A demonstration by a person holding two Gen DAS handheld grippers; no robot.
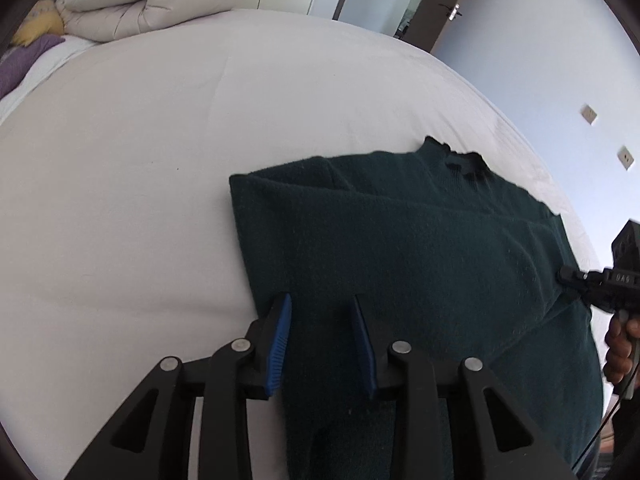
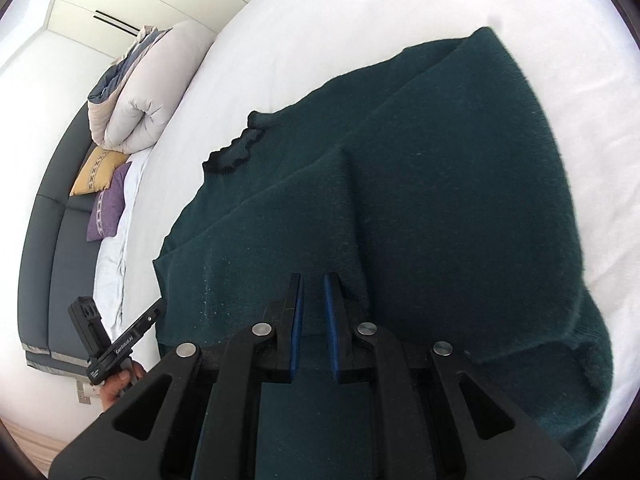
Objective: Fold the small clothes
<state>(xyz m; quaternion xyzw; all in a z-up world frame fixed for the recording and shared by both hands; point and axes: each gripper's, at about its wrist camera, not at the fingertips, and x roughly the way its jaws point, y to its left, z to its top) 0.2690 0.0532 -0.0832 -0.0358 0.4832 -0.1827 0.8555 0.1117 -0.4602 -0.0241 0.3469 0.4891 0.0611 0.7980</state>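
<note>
A dark green knit sweater [image 1: 420,264] lies on the white bed [image 1: 140,160], collar [image 1: 464,164] toward the far side and one sleeve folded across the body. In the left wrist view my left gripper [image 1: 321,302] hovers over the sweater's near left edge. It is open, and its blue pads [image 1: 280,340] press on nothing. The right gripper [image 1: 565,274] meets the sweater's right edge, where the cloth ridges up toward it. In the right wrist view the sweater [image 2: 440,200] fills the middle. The right gripper [image 2: 314,282] is shut to a narrow slit on a fold of the sweater. The left gripper [image 2: 157,306] sits at the sweater's left edge.
A folded beige duvet [image 1: 132,4] lies at the head of the bed beside a yellow cushion [image 2: 98,172] and a purple cushion [image 2: 108,208]. A grey headboard [image 2: 44,240] runs along that end. A hand [image 1: 620,352] grips the right tool. White sheet stretches to the left of the sweater.
</note>
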